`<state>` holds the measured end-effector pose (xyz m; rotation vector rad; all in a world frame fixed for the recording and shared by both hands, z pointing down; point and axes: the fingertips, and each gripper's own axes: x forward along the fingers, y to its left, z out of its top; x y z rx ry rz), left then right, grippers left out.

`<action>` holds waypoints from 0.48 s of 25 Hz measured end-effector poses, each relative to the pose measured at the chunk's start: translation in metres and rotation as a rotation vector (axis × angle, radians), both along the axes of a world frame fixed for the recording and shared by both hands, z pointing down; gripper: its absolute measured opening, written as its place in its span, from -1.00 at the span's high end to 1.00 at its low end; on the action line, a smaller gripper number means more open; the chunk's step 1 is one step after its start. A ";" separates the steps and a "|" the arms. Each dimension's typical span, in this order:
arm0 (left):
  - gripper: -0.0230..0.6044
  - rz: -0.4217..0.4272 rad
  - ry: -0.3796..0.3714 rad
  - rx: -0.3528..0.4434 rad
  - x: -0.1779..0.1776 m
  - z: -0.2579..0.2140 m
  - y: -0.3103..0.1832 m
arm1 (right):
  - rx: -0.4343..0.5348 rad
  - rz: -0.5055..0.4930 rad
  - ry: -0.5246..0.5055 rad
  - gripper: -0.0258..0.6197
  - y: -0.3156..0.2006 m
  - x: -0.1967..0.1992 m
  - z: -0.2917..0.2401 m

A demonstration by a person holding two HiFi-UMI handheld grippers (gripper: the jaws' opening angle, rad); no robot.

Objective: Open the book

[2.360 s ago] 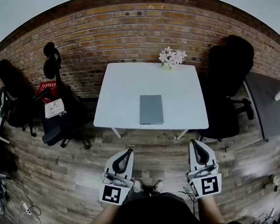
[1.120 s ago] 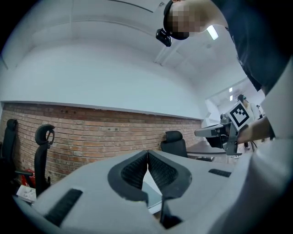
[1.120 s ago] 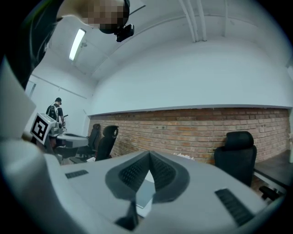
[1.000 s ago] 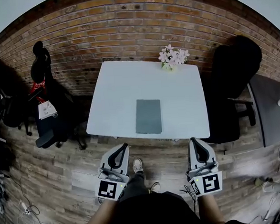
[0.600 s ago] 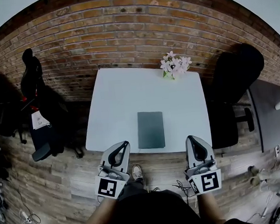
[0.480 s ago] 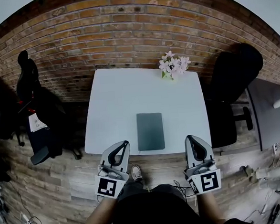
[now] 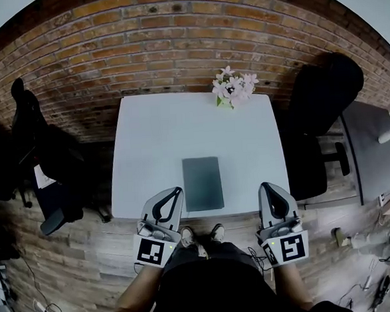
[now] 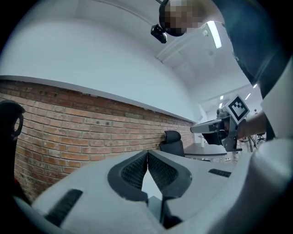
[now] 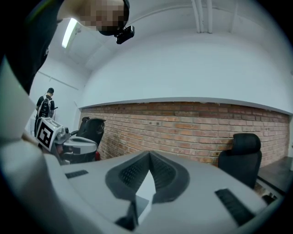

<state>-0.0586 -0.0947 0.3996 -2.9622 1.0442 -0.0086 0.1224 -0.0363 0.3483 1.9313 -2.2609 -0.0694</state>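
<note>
Lying by table point(image 7: 153, 143) front edge, book point(image 7: 203, 183) apparently closed

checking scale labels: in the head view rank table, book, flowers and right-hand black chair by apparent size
1. white table
2. black office chair
3. grey book
4. pink flowers, close to the book in size, so this last pair is unsure
</note>
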 end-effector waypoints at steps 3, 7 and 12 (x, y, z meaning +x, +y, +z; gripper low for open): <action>0.85 -0.017 0.005 0.016 0.011 -0.003 0.003 | 0.015 -0.003 -0.012 0.88 -0.002 0.013 -0.002; 0.85 -0.024 -0.036 0.000 0.021 0.003 0.005 | 0.044 -0.015 -0.021 0.88 -0.009 0.026 -0.006; 0.84 -0.030 -0.110 -0.001 0.036 0.024 0.007 | 0.023 -0.028 -0.045 0.88 -0.011 0.037 0.005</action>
